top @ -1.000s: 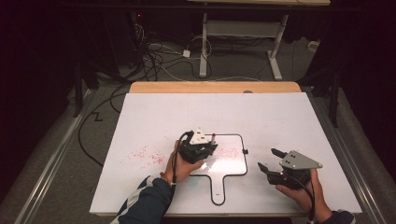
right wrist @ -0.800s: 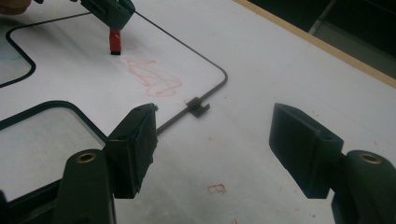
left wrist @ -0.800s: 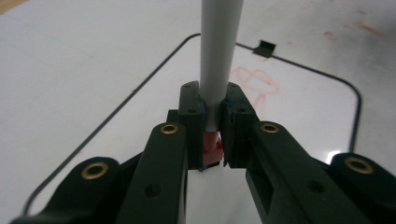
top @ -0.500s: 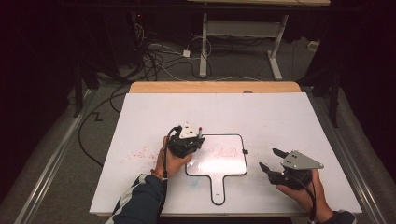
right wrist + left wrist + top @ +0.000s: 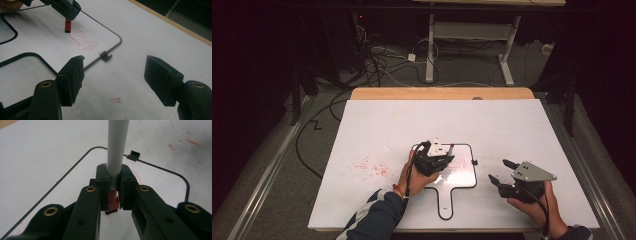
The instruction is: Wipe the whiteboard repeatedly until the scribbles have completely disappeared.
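A small whiteboard with a black rim and a short handle lies flat on the white table, with a red scribble drawn on it. My left gripper is over the board's left part, shut on a grey marker. The marker's red tip points down at the board, just left of the scribble in the right gripper view, where the red tip shows again. My right gripper rests open to the right of the board, nothing between its jaws.
A small black clip sits on the board's right rim. Faint red marker smudges stain the white table left of the board. A wooden edge runs along the far side, with cables and desk legs on the floor beyond.
My left gripper, with the marker, swung left across the board and has come back to the right. The right gripper has stayed where it was.
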{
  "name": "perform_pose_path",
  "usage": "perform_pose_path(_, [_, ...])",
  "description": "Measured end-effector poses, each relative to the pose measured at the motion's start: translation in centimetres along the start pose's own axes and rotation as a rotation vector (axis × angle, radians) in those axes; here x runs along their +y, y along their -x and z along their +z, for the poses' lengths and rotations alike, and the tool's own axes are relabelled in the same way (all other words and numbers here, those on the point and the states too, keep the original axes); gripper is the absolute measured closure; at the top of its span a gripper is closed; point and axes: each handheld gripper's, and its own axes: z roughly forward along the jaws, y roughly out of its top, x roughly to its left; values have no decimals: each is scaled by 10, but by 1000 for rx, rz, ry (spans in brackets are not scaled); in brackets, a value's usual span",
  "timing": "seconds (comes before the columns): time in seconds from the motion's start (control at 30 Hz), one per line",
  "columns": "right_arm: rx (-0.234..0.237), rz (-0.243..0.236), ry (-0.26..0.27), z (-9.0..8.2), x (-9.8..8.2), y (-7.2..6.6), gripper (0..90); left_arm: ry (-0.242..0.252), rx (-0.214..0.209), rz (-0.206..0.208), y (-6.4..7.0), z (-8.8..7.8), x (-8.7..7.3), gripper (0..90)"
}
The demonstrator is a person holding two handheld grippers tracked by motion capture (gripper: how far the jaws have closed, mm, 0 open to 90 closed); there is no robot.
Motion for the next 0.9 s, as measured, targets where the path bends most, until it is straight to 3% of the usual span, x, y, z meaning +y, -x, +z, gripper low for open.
perform_pose_path(0.07, [-3,1,0,-1,0,1,329,-3,-8,-6,-3,-1,-1,787])
perform_pose_path(0.2, [-11,4,-1,-1,-1,2,330,-6,43,-41,-18,-7,-6,787])
perform_pose_path(0.23, [-12,3,-1,-1,-2,2,330,-3,81,-62,-26,-10,-9,787])
perform_pose_path(0.27, [-13,3,-2,-1,-2,2,330,-3,81,-62,-26,-10,-9,787])
perform_pose_path(0.3, [-13,4,-3,-1,-2,2,330,3,109,-91,-32,-11,-11,787])
perform_pose_path(0.47, [-12,0,-5,-1,-2,1,329,13,124,-106,-31,-9,-11,786])
perform_pose_path(0.73, [-8,-1,-5,1,-1,1,330,30,-1,-57,-9,8,0,787])
perform_pose_path(0.9, [-7,-3,-3,-1,-2,1,330,28,-19,-43,-8,8,1,787])
